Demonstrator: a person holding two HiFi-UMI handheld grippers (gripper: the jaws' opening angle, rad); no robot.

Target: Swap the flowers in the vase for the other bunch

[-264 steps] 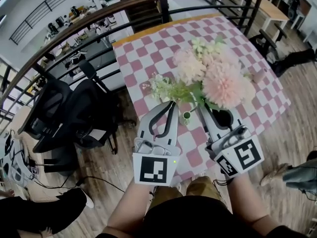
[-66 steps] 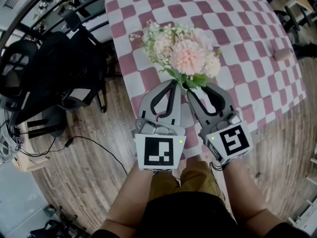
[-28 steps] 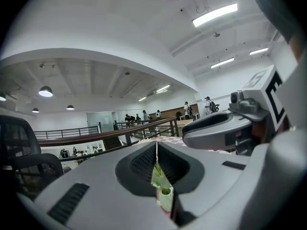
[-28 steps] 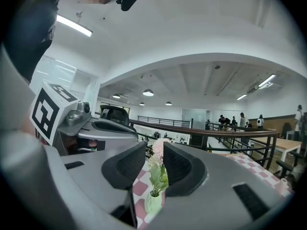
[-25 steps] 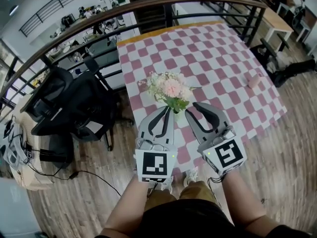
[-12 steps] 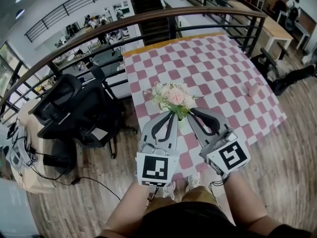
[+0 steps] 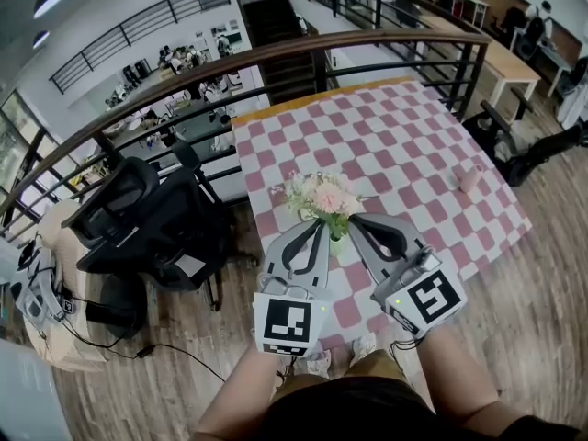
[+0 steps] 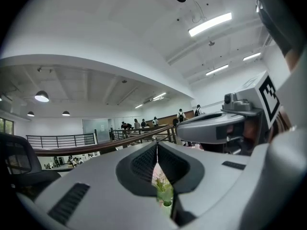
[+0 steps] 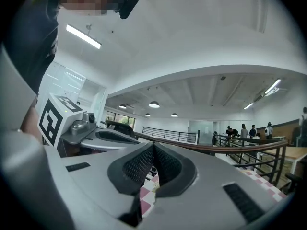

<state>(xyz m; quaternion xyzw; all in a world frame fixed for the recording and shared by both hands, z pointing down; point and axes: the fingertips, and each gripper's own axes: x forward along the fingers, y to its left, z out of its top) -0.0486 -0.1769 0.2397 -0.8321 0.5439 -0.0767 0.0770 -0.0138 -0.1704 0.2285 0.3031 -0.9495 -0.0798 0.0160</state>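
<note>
A small bunch of pink and white flowers (image 7: 323,196) stands in a greenish vase (image 7: 334,243) near the front left corner of the pink-and-white checked table (image 7: 404,136). In the head view both grippers are held side by side in front of the vase, above the table edge. My left gripper (image 7: 321,222) is shut with nothing in it. My right gripper (image 7: 355,219) is also shut and holds nothing. Through the slit below the left gripper's (image 8: 157,147) closed tips I see the vase and flowers (image 8: 163,191) some way off. Beneath the right gripper's (image 9: 153,145) tips only checked cloth (image 9: 145,194) shows.
A small pink object (image 7: 469,178) lies near the table's right edge. Black office chairs (image 7: 147,219) stand left of the table on the wooden floor. A curved railing (image 7: 276,55) runs behind the table, and another chair (image 7: 496,122) stands to the right.
The table and vase look smaller and farther than half a second and a second ago. Both grippers stay shut and side by side; the flowers remain in the vase.
</note>
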